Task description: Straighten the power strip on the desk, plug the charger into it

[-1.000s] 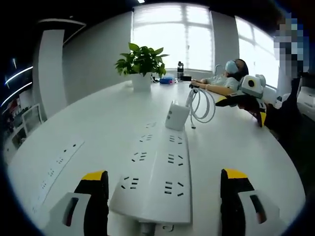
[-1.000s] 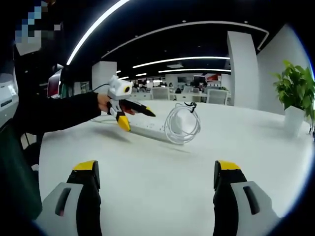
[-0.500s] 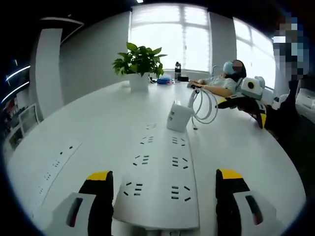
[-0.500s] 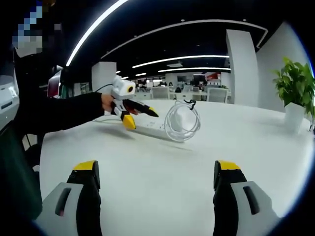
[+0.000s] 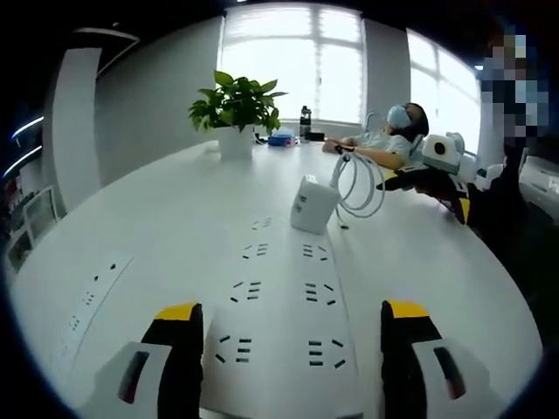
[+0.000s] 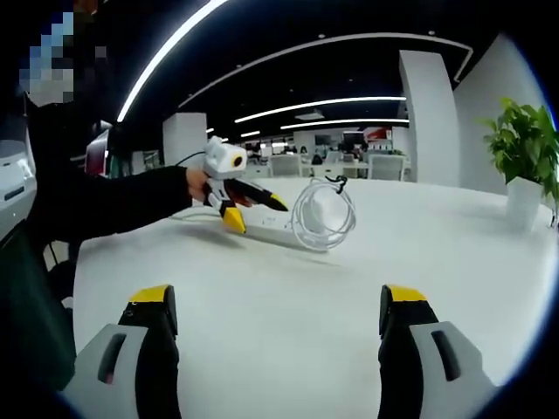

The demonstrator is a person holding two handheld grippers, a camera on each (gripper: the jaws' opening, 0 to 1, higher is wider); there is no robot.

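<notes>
Power strip first: it lies flat on the desk between the wide-apart jaws of our left gripper, reaching toward twelve o'clock. Over the last second we've slid forward along it, and its near end now runs under us, so we judge a straightening grasp is close. Beyond it, at about one o'clock, the charger stands with its coiled cable. Our right gripper hovers with its jaws spread, empty, watching from well apart.
</notes>
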